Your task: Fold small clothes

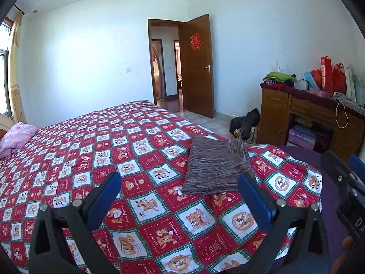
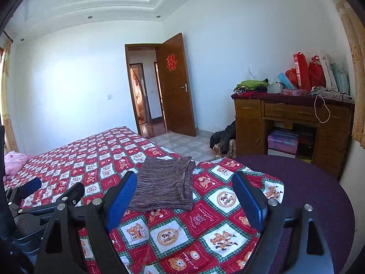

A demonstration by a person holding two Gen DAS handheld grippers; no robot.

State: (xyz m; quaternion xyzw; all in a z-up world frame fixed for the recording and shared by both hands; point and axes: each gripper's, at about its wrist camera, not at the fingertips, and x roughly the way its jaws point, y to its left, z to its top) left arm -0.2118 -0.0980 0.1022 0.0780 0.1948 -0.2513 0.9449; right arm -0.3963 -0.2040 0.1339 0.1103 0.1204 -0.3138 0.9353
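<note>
A folded brown-grey striped knit garment [image 1: 215,166] lies flat on the red checked cartoon bedspread [image 1: 127,159] near the bed's right corner; it also shows in the right wrist view [image 2: 163,182]. My left gripper [image 1: 180,182] is open and empty, held above the bed short of the garment. My right gripper [image 2: 183,181] is open and empty, just short of the garment. The right gripper shows at the right edge of the left wrist view [image 1: 349,178], and the left gripper shows at the left in the right wrist view [image 2: 52,189].
A pink pillow [image 1: 16,137] lies at the bed's head. A wooden desk [image 2: 294,125] with stacked clothes and red bags stands by the right wall. A dark purple cloth [image 2: 308,187] covers the bed's near right corner. A dark bag [image 1: 246,123] sits on the floor near the open door [image 1: 198,68].
</note>
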